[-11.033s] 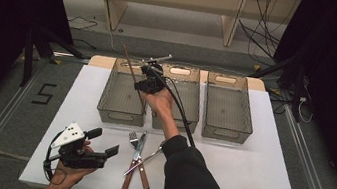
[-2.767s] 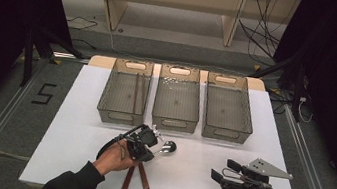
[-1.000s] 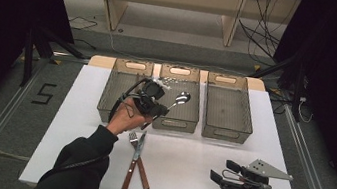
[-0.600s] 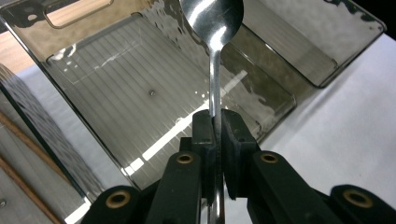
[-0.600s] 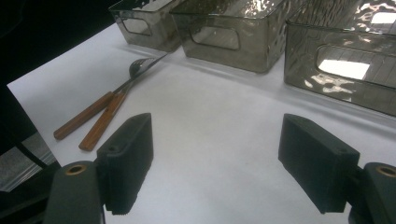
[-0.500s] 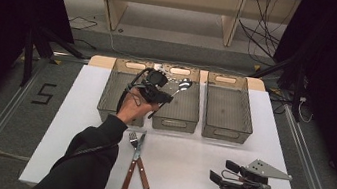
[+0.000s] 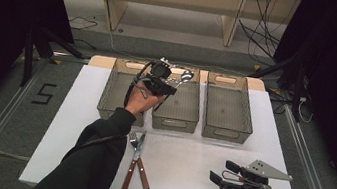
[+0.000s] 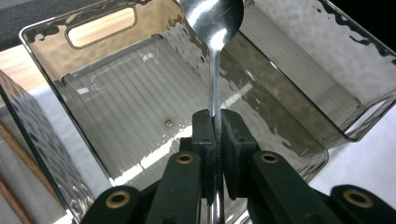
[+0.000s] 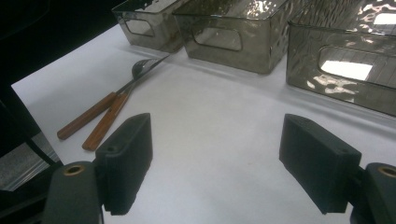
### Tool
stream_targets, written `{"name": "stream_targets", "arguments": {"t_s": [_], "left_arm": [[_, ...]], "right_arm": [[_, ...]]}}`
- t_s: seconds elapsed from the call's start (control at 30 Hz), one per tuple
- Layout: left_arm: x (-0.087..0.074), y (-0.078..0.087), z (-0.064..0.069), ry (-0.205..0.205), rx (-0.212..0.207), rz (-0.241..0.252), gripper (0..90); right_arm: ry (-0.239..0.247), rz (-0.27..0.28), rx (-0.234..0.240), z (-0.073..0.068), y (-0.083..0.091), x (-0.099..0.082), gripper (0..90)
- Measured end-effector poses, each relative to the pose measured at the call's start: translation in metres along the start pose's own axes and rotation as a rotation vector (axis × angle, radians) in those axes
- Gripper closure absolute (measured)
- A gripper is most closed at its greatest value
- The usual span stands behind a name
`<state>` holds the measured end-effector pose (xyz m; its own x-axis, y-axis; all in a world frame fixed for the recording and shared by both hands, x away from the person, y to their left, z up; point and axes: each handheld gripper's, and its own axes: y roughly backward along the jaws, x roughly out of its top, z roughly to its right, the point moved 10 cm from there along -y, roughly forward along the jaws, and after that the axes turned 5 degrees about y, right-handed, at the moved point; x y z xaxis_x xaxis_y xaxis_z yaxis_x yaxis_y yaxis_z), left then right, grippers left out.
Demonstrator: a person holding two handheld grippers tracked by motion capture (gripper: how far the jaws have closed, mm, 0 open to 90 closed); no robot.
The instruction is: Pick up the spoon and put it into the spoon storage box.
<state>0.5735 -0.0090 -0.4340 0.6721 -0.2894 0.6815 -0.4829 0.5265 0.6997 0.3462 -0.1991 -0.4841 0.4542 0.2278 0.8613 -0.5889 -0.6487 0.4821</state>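
I hold the spoon (image 8: pixel 213 28) by its handle in my left gripper (image 8: pixel 214 135), jaws clamped on it, bowl forward over the middle bin (image 7: pixel 188 115), so it can drop inside. My right gripper (image 7: pixel 219 171) rests on the bench (image 7: pixel 187 158) with jaws apart and empty. A fork (image 7: pixel 133 157) and knife (image 7: pixel 142 164) wait near the bins; nothing blocks the way.
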Motion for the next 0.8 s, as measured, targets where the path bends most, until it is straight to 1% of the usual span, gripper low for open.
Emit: {"name": "stream_targets", "arguments": {"t_s": [0.07, 0.2, 0.27, 0.47, 0.67, 0.7, 0.8], "left_arm": [[0.001, -0.002, 0.001, -0.004, 0.001, -0.002, 84.5], [0.003, -0.004, 0.001, 0.005, 0.0, 0.005, 84.4], [0.004, -0.006, 0.0, 0.005, 0.007, 0.006, 84.4], [0.002, -0.015, -0.005, 0.025, 0.02, -0.004, 84.3], [0.001, -0.02, -0.004, 0.037, 0.02, -0.007, 84.3], [0.001, -0.02, -0.004, 0.031, 0.021, -0.011, 84.2], [0.001, -0.022, -0.003, 0.035, 0.027, -0.006, 84.2]], "right_arm": [[0.0, -0.002, 0.002, 0.0, 0.0, 0.0, 26.4], [0.001, -0.001, 0.004, -0.001, 0.0, 0.0, 26.4], [0.0, -0.001, 0.004, -0.001, 0.0, 0.0, 26.4], [0.003, 0.0, 0.006, -0.002, 0.0, 0.0, 26.4], [0.003, -0.002, 0.008, -0.002, 0.0, 0.0, 26.4], [0.003, -0.002, 0.008, -0.002, 0.0, 0.0, 26.4], [0.004, -0.002, 0.008, -0.002, 0.0, 0.0, 26.4]]}}
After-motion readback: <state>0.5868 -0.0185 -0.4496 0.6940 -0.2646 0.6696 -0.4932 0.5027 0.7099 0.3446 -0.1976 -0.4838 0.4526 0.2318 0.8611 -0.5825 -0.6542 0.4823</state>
